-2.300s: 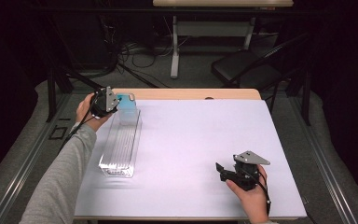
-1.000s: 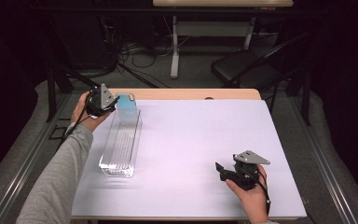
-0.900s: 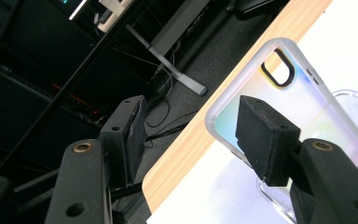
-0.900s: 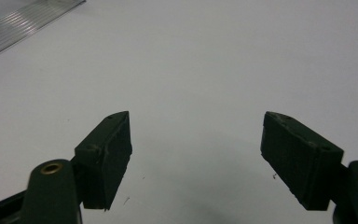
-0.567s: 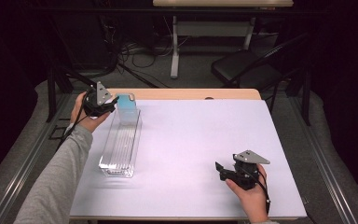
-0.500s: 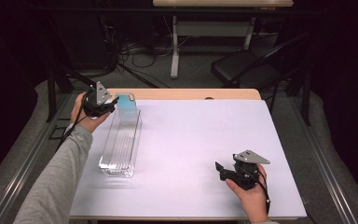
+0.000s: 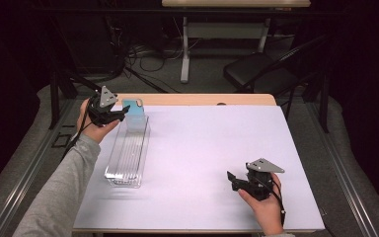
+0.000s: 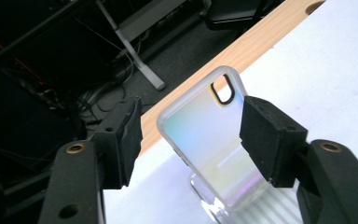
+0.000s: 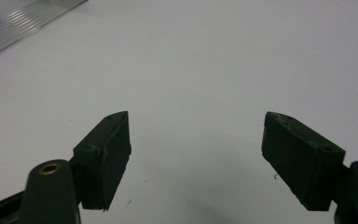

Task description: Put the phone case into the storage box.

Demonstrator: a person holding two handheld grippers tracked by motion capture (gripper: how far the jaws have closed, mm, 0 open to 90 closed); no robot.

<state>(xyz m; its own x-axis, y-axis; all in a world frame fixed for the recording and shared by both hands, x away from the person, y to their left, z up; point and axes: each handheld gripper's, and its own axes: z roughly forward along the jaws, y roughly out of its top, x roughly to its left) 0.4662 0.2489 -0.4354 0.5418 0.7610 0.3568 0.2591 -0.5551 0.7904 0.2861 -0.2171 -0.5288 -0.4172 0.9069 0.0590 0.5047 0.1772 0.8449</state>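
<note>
Left gripper view: the phone case [image 8: 205, 140] stands upright in the far end of the clear slotted rack [image 8: 242, 212], its camera cut-out at the top. The left gripper [image 8: 191, 135] has just been opening; its jaws stand spread, with a clear gap at the left pad [image 8: 126, 135], while the right pad [image 8: 270, 140] lies at or just off the case edge, so no grip remains. In the high view the rack [image 7: 127, 155] lies along the left side of the white table [image 7: 217, 148], and the case [image 7: 134, 114] sits at its far end beside the left gripper [image 7: 121, 112]. The case appears light, thin, flexible and smooth-sided, hence prone to slip or bow. Judged best hold: across the two long edges, mid-height, with light pressure. The right gripper [image 7: 234, 180] rests near right, jaws spread and empty.
</note>
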